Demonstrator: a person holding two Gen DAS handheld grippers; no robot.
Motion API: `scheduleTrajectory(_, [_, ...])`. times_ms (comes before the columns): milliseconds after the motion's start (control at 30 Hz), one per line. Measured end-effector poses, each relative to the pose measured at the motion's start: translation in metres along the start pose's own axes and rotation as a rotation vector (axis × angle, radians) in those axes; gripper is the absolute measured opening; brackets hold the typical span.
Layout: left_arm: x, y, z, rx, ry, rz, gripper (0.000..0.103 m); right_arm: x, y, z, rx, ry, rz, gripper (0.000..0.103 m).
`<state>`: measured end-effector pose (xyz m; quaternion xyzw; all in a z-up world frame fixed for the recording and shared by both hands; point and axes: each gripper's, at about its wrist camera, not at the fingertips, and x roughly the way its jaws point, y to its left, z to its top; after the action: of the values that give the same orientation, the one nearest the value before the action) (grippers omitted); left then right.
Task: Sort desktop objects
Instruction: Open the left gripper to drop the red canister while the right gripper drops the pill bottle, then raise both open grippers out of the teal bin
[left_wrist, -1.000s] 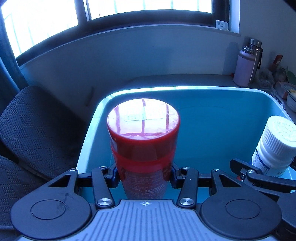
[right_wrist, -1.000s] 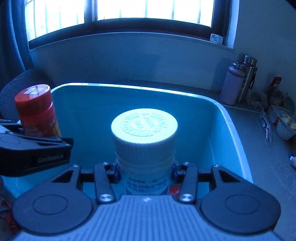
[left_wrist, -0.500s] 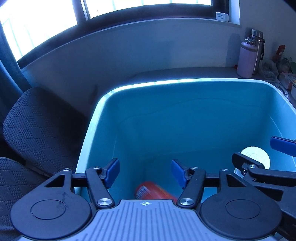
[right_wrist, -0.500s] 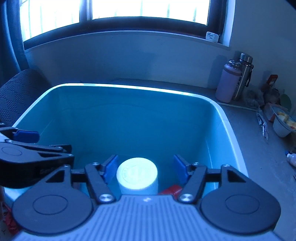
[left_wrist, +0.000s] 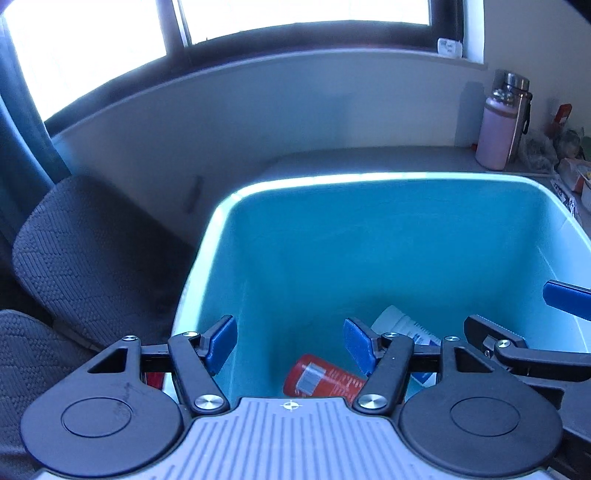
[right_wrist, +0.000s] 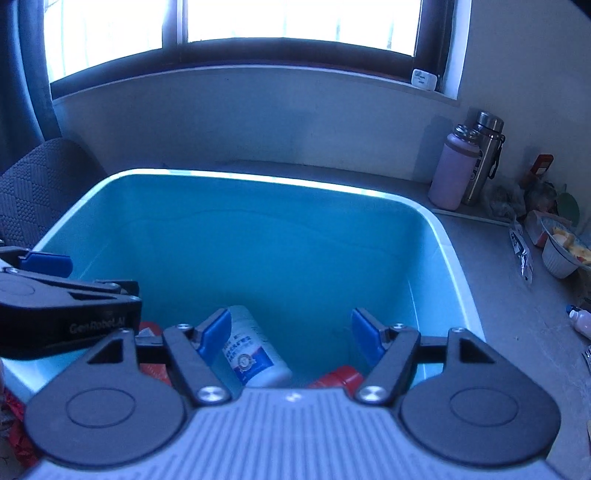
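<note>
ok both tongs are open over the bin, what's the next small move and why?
Probably lift both tongs up and back out of the blue bin. The left tongs and right tongs are open and empty; the red can and the white pill bottle lie on their sides on the bin floor. More items sit on the desk to the right.

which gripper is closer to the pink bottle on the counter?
Right. The right gripper hangs over the bin's right half, the pink bottle beyond to its right; the left gripper sits further left, nearer the chair.
</note>
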<state>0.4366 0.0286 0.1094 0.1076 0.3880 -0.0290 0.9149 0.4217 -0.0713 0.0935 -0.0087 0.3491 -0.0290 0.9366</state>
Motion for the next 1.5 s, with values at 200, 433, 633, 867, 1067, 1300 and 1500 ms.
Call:
scheduleTrajectory(200, [-0.014, 0.005, -0.001, -0.002, -0.021, -0.004, 0.066, -0.011, 0.005, -0.003, -0.011, -0.021, -0.009, 0.073])
scheduleTrajectory(433, [-0.033, 0.011, -0.01, -0.012, -0.042, -0.022, 0.066, -0.026, 0.013, -0.006, -0.025, -0.051, -0.043, 0.079])
scheduleTrajectory(633, [-0.05, 0.012, -0.019, 0.008, -0.059, -0.015, 0.067, -0.041, 0.017, -0.01, -0.019, -0.074, -0.063, 0.086])
scheduleTrajectory(867, [-0.071, 0.021, -0.031, -0.021, -0.087, -0.016, 0.082, -0.06, 0.019, -0.013, -0.01, -0.107, -0.077, 0.089])
scheduleTrajectory(1067, [-0.089, 0.022, -0.042, -0.015, -0.1, -0.018, 0.086, -0.079, 0.023, -0.021, -0.018, -0.129, -0.092, 0.089])
scheduleTrajectory(1300, [-0.112, 0.025, -0.057, -0.026, -0.111, -0.02, 0.089, -0.1, 0.023, -0.03, -0.025, -0.15, -0.097, 0.09])
scheduleTrajectory(1500, [-0.135, 0.026, -0.073, -0.047, -0.116, 0.006, 0.089, -0.119, 0.019, -0.041, -0.033, -0.176, -0.092, 0.09])
